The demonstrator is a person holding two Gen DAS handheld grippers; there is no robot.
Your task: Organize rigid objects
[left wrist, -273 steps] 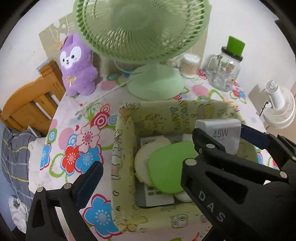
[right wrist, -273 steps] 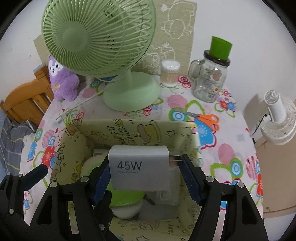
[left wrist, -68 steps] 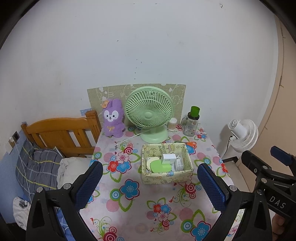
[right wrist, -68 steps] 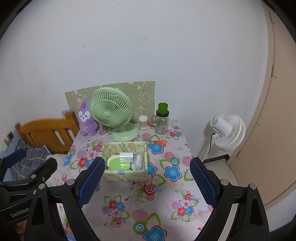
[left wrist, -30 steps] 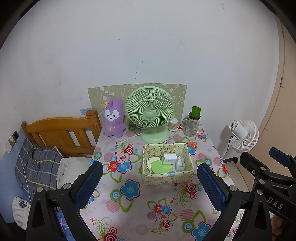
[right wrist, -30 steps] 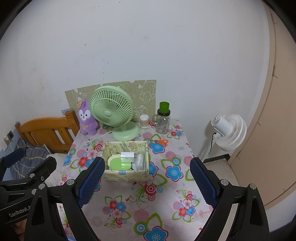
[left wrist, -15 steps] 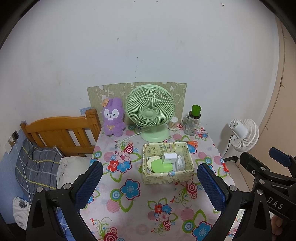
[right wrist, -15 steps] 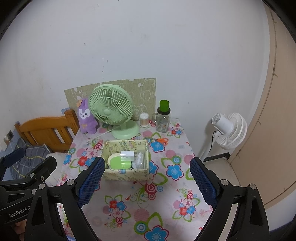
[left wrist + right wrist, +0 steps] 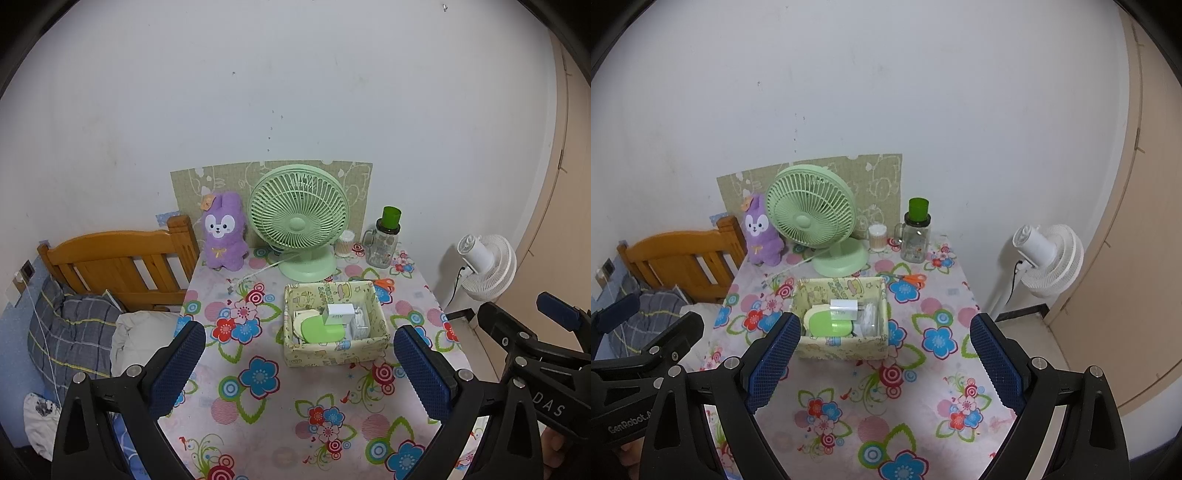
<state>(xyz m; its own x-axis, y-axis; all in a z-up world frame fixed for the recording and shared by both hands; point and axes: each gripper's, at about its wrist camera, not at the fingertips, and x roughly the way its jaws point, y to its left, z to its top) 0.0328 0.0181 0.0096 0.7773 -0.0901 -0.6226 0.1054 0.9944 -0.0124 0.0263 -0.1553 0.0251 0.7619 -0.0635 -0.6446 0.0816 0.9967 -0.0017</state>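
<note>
Yellow-green box point(image 9: 334, 353) of chargers sits mid-frame, beyond both tongs point(image 9: 299, 363) point(image 9: 884, 360), each spread apart and empty

1. "DAS" in pale capitals stands on the black arm of the right gripper point(image 9: 565, 365), seen at the lower right of the left wrist view, well right of the storage box point(image 9: 334, 347).
2. "GenRobot" and a further mark, partly cut off, stands on the black body of the left gripper point(image 9: 639, 369) in the right wrist view, left of the box.
3. The white charger point(image 9: 338, 314) in the box bears small print, too small to read.
</note>
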